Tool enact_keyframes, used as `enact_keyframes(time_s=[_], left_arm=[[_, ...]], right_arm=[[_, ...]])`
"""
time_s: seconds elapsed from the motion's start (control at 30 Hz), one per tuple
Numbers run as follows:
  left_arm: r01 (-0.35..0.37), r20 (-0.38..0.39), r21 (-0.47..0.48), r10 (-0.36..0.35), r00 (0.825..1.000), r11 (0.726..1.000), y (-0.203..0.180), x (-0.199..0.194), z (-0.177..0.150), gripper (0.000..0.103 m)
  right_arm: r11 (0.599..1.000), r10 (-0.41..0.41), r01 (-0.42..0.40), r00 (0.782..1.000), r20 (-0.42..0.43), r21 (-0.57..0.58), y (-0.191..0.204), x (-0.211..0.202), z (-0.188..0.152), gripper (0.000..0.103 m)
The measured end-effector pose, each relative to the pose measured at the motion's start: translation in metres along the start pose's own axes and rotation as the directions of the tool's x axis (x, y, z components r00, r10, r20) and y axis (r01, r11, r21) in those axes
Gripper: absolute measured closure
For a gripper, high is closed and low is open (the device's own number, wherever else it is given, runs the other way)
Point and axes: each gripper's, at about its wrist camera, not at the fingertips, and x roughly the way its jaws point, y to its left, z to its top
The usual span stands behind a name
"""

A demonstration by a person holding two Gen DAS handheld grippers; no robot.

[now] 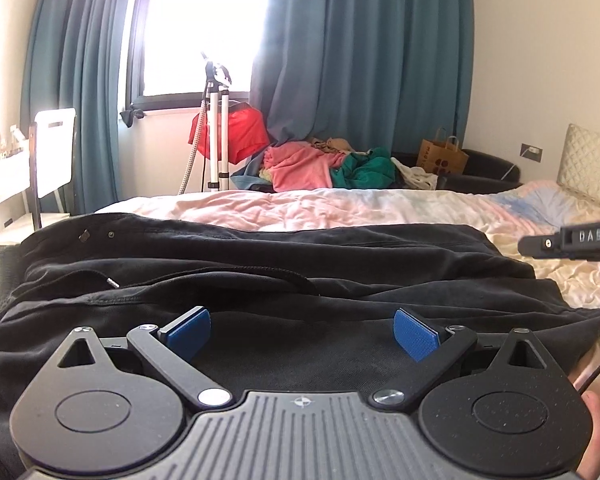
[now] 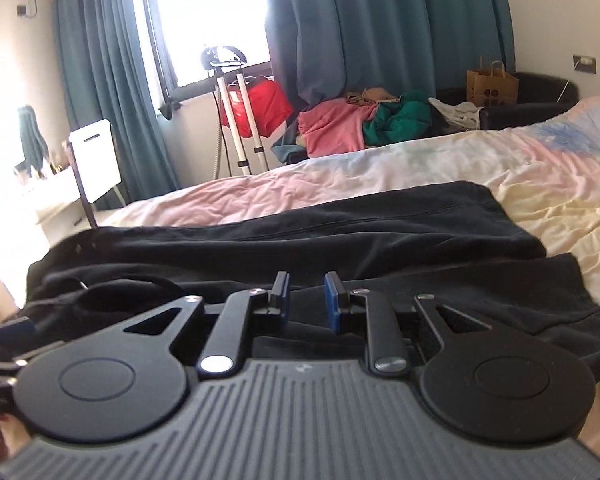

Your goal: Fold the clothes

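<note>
Left claw gapes released over the black garment on the bed. Right claw is nearly clenched, grasping nothing. A paper bag stands at one o'clock, contents hidden.

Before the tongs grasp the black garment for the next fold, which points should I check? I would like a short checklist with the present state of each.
1. Left tongs open wide, nothing between the pads: ok.
2. Right tongs open with a narrow gap, nothing held: ok.
3. Black garment lies on the bed: ok.
4. Garment lies flat: not ok, it is creased and bunched.
5. Drawstring tucked away: not ok, it lies loose on top.
6. Pads touching the cloth: cannot tell.
</note>
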Motion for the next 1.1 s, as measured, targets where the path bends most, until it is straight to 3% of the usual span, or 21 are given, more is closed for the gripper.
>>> enact_keyframes(time_s=[0.43,0.47,0.57,0.7,0.8,0.9,1.1], left_arm=[[-0.091,-0.099,-0.158,0.076,0.992,0.983,0.042,0.019,-0.01,0.003],[-0.098,-0.104,-0.172,0.081,0.991,0.98,0.045,0.018,-0.011,0.003],[-0.122,-0.122,-0.215,0.097,0.988,0.969,0.057,0.017,-0.013,0.003],[-0.176,-0.182,-0.311,0.123,0.976,0.934,0.077,0.013,-0.008,0.003],[-0.21,-0.213,-0.429,0.127,0.969,0.879,0.1,0.004,-0.002,0.001],[-0.262,-0.247,-0.542,0.146,0.958,0.799,0.13,-0.008,0.003,0.001],[-0.335,-0.272,-0.724,0.197,0.942,0.603,0.203,-0.042,0.0,0.001]], right_arm=[[0.998,-0.054,0.055,0.998,-0.028,0.013,-0.005,0.007,-0.006,0.08],[0.998,-0.062,0.062,0.998,-0.026,0.012,-0.006,0.007,-0.006,0.077],[0.998,-0.068,0.068,0.998,-0.012,0.009,-0.006,0.005,-0.006,0.058],[0.998,-0.062,0.062,0.998,0.004,0.015,-0.009,0.002,-0.006,0.034],[0.998,-0.056,0.056,0.998,0.004,0.026,-0.013,0.001,-0.006,0.03],[0.996,-0.071,0.071,0.997,-0.014,0.054,-0.019,0.005,-0.006,0.03],[0.987,-0.073,0.079,0.996,-0.041,0.139,-0.032,0.008,-0.007,0.03]])
